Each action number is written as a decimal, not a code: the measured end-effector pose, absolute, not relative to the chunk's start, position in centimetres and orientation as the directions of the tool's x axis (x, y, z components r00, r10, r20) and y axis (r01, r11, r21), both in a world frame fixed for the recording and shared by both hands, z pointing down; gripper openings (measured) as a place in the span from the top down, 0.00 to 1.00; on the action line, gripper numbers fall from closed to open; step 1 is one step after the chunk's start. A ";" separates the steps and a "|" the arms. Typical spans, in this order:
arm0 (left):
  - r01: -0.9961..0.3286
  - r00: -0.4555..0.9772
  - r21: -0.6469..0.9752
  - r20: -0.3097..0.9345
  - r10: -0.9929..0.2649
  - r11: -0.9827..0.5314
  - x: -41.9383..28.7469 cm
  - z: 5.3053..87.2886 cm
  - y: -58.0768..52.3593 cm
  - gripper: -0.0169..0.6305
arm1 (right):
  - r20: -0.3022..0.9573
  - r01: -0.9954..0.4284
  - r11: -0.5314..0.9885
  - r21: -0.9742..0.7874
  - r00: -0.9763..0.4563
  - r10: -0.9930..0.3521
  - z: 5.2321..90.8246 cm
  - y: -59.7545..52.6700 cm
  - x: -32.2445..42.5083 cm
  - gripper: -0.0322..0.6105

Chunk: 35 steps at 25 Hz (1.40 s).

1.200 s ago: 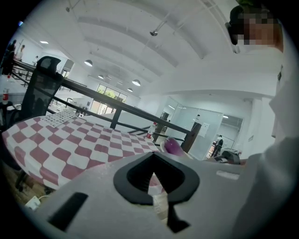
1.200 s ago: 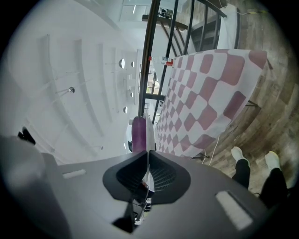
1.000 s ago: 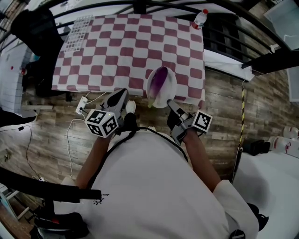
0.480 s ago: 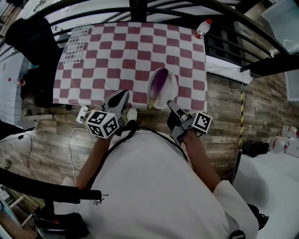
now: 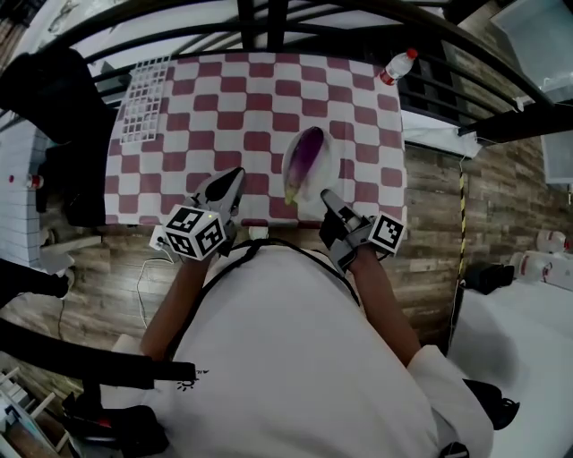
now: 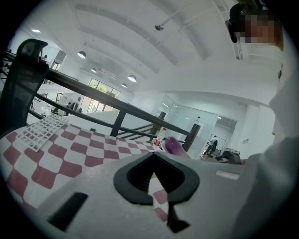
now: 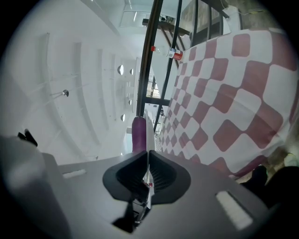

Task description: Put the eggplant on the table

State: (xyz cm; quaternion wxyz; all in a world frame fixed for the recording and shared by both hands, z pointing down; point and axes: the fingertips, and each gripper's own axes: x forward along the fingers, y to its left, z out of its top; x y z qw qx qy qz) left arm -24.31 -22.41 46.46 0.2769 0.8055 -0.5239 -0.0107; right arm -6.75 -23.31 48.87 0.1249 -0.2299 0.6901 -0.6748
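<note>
A purple eggplant (image 5: pixel 308 154) lies on a white plate (image 5: pixel 328 152), which hangs over the near part of the red-and-white checkered table (image 5: pixel 224 107). My right gripper (image 5: pixel 326 197) is shut on the plate's near rim. In the right gripper view the plate (image 7: pixel 148 135) shows edge-on between the jaws, with the eggplant (image 7: pixel 138 133) behind it. My left gripper (image 5: pixel 229 179) is over the table's front edge, left of the plate, with its jaws together and nothing in them. From the left gripper view the eggplant (image 6: pixel 174 145) shows beyond the jaws.
A white wire rack (image 5: pixel 143 85) lies at the table's far left corner and a plastic bottle (image 5: pixel 398 64) stands at the far right corner. Black railing (image 5: pixel 269 13) runs behind the table. A dark chair (image 5: pixel 49 85) is at the left; wood floor lies around.
Both grippers moved forward toward the table, the plate with the eggplant going along. The plate, earlier at the table's front edge, now hangs further in over the cloth.
</note>
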 end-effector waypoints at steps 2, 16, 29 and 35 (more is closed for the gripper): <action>-0.833 0.463 0.459 0.273 -0.843 -0.309 -25.6 46.8 -23.3 0.97 | 0.133 -0.141 -0.023 -0.990 -0.853 -0.505 49.1 -24.1 -7.8 0.91; -0.768 0.592 0.488 0.293 -0.751 -0.416 -25.4 48.9 -27.5 0.97 | 0.141 -0.147 -0.043 -0.988 -0.761 -0.633 50.4 -27.4 -7.2 0.91; -0.697 0.698 0.504 0.312 -0.645 -0.510 -13.7 50.8 -29.3 0.97 | 0.166 -0.198 -0.025 -0.980 -0.741 -0.650 54.0 -28.5 1.5 0.91; -0.718 0.684 0.488 0.362 -0.633 -0.497 -10.4 52.8 -30.1 0.97 | 0.204 -0.219 -0.055 -0.974 -0.747 -0.633 56.9 -28.2 5.2 0.91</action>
